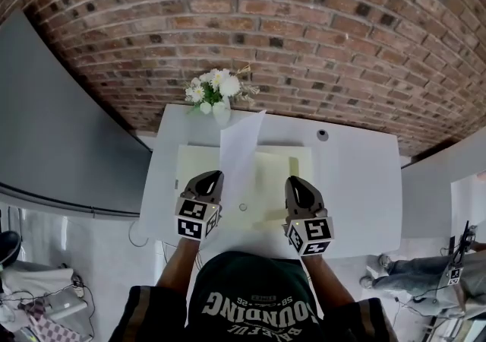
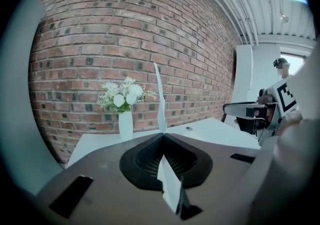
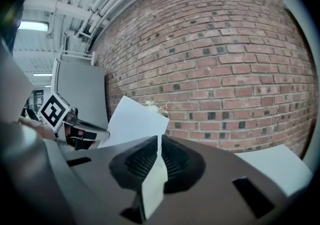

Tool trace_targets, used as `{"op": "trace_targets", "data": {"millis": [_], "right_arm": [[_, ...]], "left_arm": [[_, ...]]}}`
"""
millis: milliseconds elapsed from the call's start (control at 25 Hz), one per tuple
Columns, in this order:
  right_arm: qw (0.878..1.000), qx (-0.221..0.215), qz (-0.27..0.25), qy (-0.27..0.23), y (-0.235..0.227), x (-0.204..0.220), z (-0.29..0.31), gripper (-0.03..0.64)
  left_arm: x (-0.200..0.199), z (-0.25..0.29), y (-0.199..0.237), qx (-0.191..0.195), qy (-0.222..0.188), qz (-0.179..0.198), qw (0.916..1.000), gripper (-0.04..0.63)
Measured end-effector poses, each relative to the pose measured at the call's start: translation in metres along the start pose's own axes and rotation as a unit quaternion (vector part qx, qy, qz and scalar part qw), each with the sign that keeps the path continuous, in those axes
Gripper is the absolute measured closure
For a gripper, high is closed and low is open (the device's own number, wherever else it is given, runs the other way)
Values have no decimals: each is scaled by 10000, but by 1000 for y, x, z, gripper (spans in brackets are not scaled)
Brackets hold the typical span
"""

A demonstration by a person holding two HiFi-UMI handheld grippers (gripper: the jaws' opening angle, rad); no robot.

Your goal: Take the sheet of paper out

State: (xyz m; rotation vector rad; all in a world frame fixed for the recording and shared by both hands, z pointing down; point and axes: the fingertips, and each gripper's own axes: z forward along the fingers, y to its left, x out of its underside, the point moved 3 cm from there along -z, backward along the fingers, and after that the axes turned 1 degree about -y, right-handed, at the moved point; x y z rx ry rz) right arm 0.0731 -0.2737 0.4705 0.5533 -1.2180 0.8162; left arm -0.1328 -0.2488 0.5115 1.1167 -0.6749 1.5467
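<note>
Person wore a dark green top point(image 1: 254, 299) with pale lettering, dark sleeves point(image 1: 146, 318) with yellowish stripes; left gripper point(image 1: 213, 175) and right gripper point(image 1: 292, 181) were dark grey shells with black ribbed pads point(image 2: 145, 158) and black-and-white marker cubes point(image 1: 196, 219).

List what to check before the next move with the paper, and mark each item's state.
1. Left gripper shut on the sheet of paper: ok.
2. Right gripper shut on the yellow folder: ok.
3. Sheet held up flat, uncrumpled: ok.
4. Sheet's lower edge clear of the folder: cannot tell.
5. Vase of flowers upright on the table: ok.
6. Sheet's top apart from the flowers: cannot tell.
</note>
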Motion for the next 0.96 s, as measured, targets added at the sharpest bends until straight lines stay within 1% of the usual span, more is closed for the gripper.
{"op": "trace_targets", "data": {"millis": [960], "right_arm": [[10000, -54, -3, 73, -2, 2, -1, 546]], "left_arm": [[-13, 4, -8, 122, -99, 35, 9999, 583]]}}
